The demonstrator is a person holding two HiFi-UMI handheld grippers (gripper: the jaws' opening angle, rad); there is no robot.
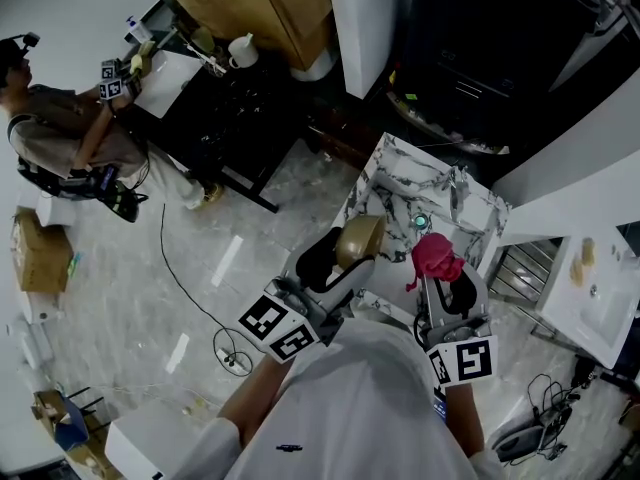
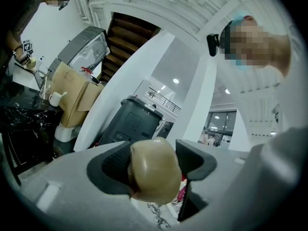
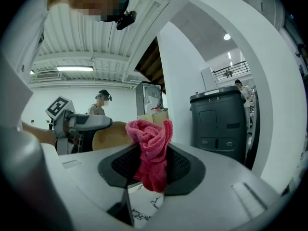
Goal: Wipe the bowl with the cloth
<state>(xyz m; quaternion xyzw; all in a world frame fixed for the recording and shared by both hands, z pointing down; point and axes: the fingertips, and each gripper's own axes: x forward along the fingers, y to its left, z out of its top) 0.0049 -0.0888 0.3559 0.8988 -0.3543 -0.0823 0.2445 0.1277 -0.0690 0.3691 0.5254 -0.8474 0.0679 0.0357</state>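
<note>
My left gripper (image 1: pixel 345 253) is shut on a tan bowl (image 1: pixel 361 240), held up above the marble table (image 1: pixel 400 178). In the left gripper view the bowl (image 2: pixel 153 170) fills the gap between the dark pads (image 2: pixel 113 165). My right gripper (image 1: pixel 441 273) is shut on a bunched pink-red cloth (image 1: pixel 436 258), just right of the bowl and apart from it. In the right gripper view the cloth (image 3: pixel 151 150) hangs between the pads (image 3: pixel 180 170), with the bowl (image 3: pixel 113 134) and the left gripper (image 3: pixel 74 124) to its left.
A dark cabinet (image 1: pixel 480 38) stands behind the marble table. Another person (image 1: pixel 60 133) works at a black table (image 1: pixel 230 108) at the far left. A cable (image 1: pixel 190 288) lies on the tiled floor. A white counter (image 1: pixel 590 298) is at the right.
</note>
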